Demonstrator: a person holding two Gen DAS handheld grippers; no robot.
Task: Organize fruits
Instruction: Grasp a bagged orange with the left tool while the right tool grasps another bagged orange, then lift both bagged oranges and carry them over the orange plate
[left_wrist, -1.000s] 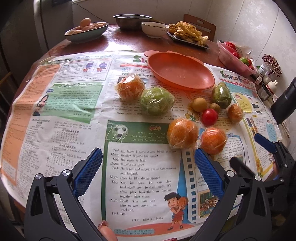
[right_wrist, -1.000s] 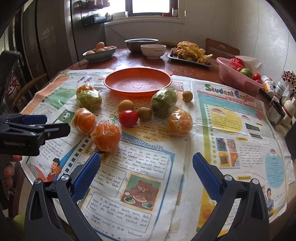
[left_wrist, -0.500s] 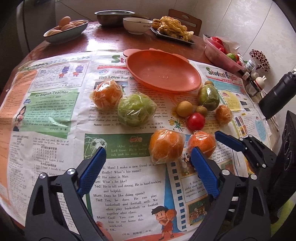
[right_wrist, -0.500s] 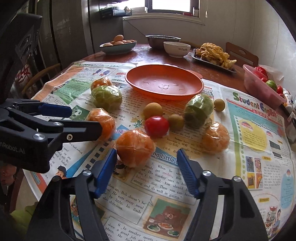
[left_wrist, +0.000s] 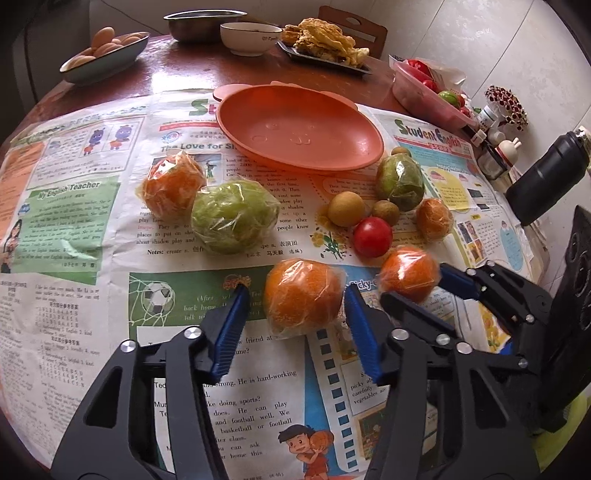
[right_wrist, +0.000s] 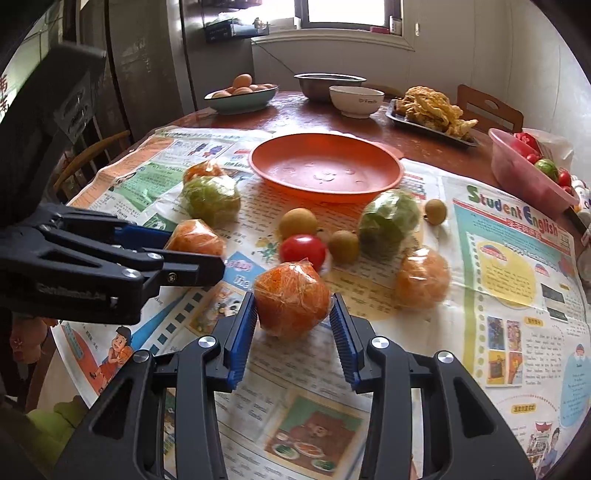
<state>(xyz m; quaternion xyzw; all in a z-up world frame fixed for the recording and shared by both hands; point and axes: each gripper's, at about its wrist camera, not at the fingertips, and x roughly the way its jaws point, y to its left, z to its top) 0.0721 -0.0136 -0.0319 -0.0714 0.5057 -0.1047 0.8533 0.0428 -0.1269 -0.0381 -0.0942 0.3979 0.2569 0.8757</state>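
blue fingers (right_wrist: 242, 332) astride wrapped orange (right_wrist: 291, 301)

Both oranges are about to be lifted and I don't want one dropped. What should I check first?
1. Left orange between the left gripper's jaws: ok, jaws closing.
2. Both left pads on it: not ok, gap on one side.
3. Right orange between the right gripper's jaws: ok, jaws closing, pads at the wrap.
4. Plate free: ok.
5. Grippers clear of each other: cannot tell.
6. Tomato clear of right orange: cannot tell.
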